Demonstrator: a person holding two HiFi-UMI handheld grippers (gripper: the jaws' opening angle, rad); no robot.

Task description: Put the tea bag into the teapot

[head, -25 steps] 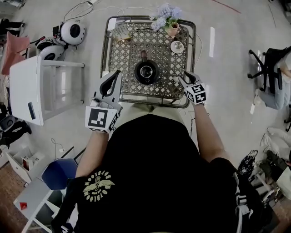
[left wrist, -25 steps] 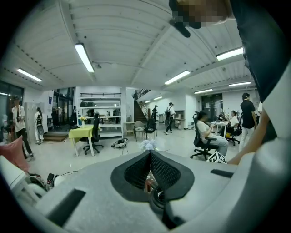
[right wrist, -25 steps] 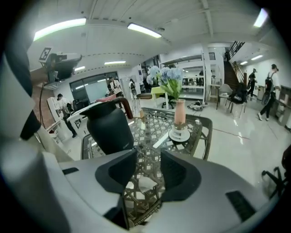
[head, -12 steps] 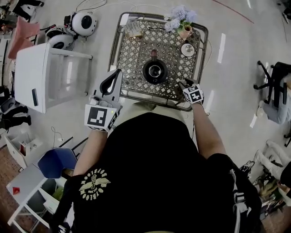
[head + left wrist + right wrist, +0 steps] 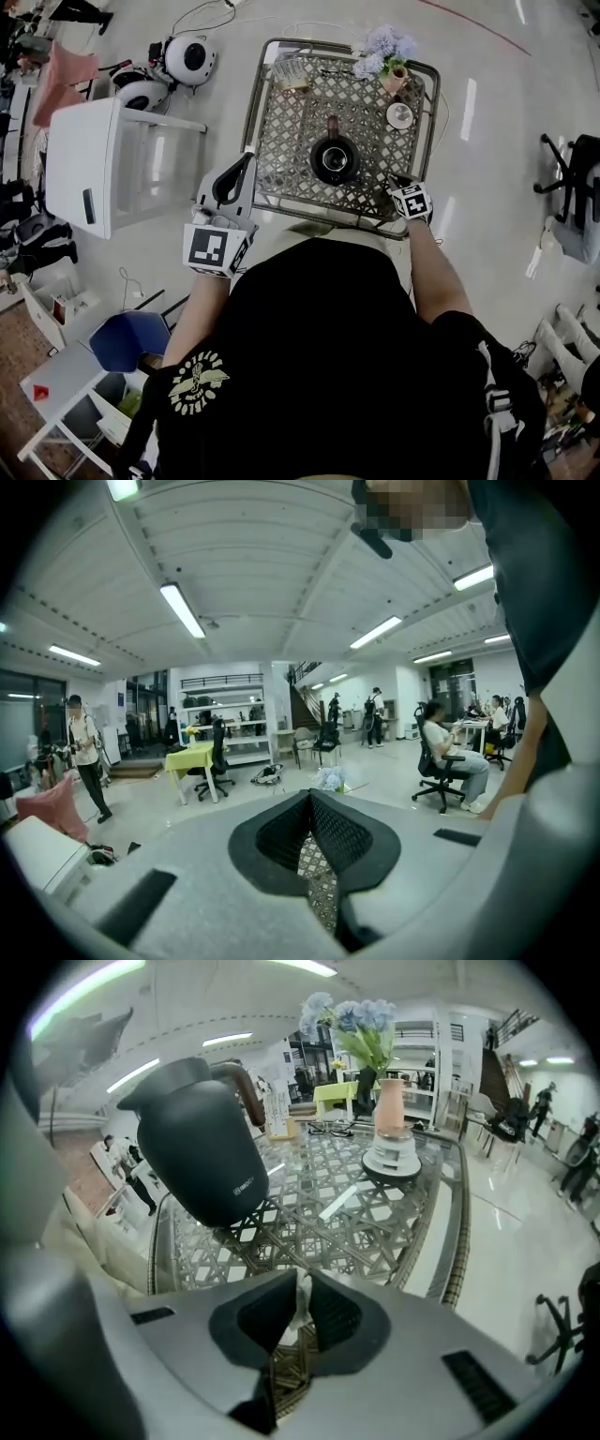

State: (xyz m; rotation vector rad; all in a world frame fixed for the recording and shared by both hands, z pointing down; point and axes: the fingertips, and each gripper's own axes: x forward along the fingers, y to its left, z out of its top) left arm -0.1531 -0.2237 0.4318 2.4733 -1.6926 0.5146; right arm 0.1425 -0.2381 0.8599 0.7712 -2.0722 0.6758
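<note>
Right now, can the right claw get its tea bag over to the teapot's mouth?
Probably yes. The right claw, whose jaws have just been closing on the tea bag, sits at the table's near edge. The teapot stands close by, its mouth looks open, and nothing lies between them.

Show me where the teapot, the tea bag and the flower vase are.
teapot (image 5: 197,1147), right gripper view, on its dark body.
tea bag (image 5: 301,1299), right gripper view, on its visible white part.
flower vase (image 5: 389,1108), right gripper view, on its pink body.
</note>
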